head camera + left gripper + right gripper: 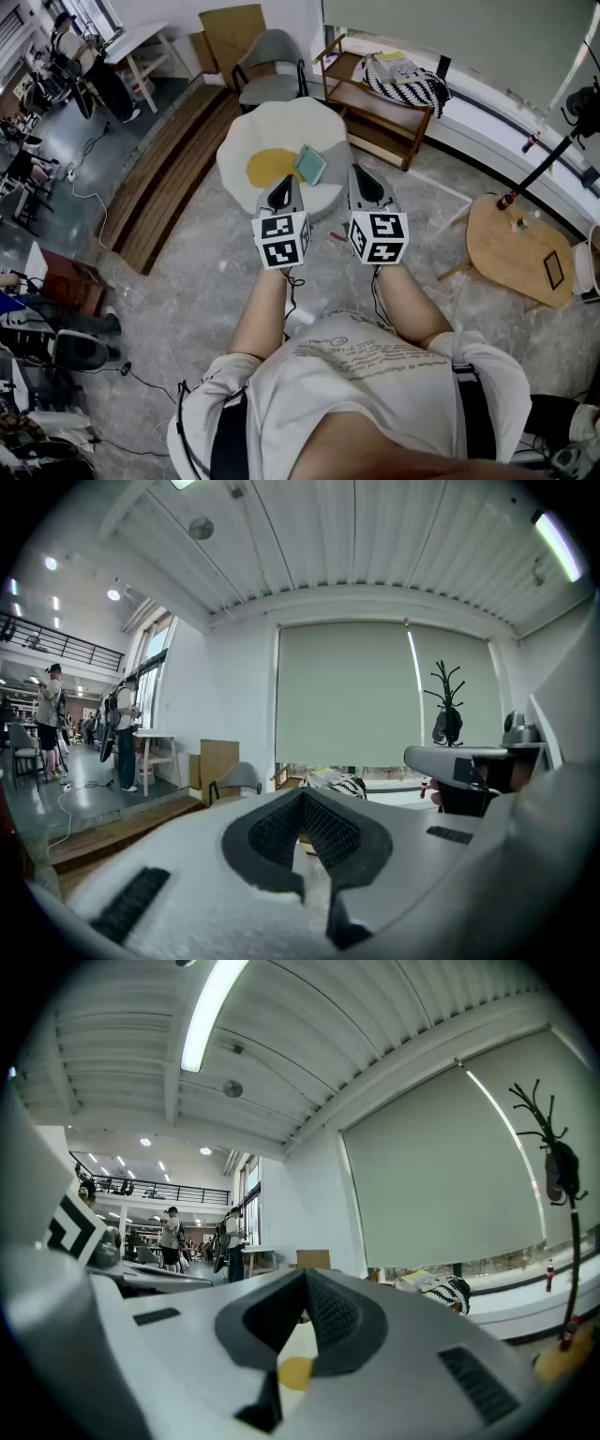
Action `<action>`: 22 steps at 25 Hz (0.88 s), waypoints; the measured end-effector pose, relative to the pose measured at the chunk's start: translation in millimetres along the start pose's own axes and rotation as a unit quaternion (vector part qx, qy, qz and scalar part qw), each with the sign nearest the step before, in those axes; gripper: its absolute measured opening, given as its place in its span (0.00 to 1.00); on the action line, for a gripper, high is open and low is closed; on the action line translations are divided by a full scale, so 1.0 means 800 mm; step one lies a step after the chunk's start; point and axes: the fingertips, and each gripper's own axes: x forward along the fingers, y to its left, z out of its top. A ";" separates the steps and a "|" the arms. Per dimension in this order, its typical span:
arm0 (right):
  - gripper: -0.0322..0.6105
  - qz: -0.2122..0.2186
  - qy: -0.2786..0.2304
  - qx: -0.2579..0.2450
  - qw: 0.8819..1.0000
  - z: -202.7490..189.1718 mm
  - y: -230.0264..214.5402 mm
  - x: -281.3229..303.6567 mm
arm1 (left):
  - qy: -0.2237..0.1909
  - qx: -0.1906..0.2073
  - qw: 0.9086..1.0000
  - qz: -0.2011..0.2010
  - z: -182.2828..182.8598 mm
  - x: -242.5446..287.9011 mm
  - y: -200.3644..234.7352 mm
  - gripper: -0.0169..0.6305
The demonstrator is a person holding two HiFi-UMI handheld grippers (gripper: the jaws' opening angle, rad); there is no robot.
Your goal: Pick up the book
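The low egg-shaped bench (281, 122) stands on the floor ahead of the person, white with a round yellow patch (267, 167) near its middle. Both grippers hang above its near edge, held about level and side by side, well clear of the top.

The left gripper (285, 184) is closed with nothing in it: in its own view the 2 jaw tips meet, and only the room shows beyond them. The right gripper (364, 176) is closed and empty too; through the slit under its tips, a bit of the white top and the yellow patch show.

The step in hand looks like the approach, with the grasp not yet begun. To do it well, I would open 1 gripper first, tip it down toward the bench, and come in low at a free edge of the book (310, 164) so 1 jaw slides under the cover and the other lands on top. A flat, thin thing on a smooth top may skid away, so the other gripper could brace the far edge.

The book lies flat on the white part, just right of the yellow patch and toward the bench's right edge. It is thin, with a plain teal cover, turned askew so 1 corner points toward the person. Whether it has a title I cannot tell.
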 end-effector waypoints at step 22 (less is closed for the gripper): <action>0.09 0.008 -0.015 0.000 1.000 0.001 0.067 0.020 | -0.015 -0.012 1.000 -0.015 0.000 -0.020 0.051 0.05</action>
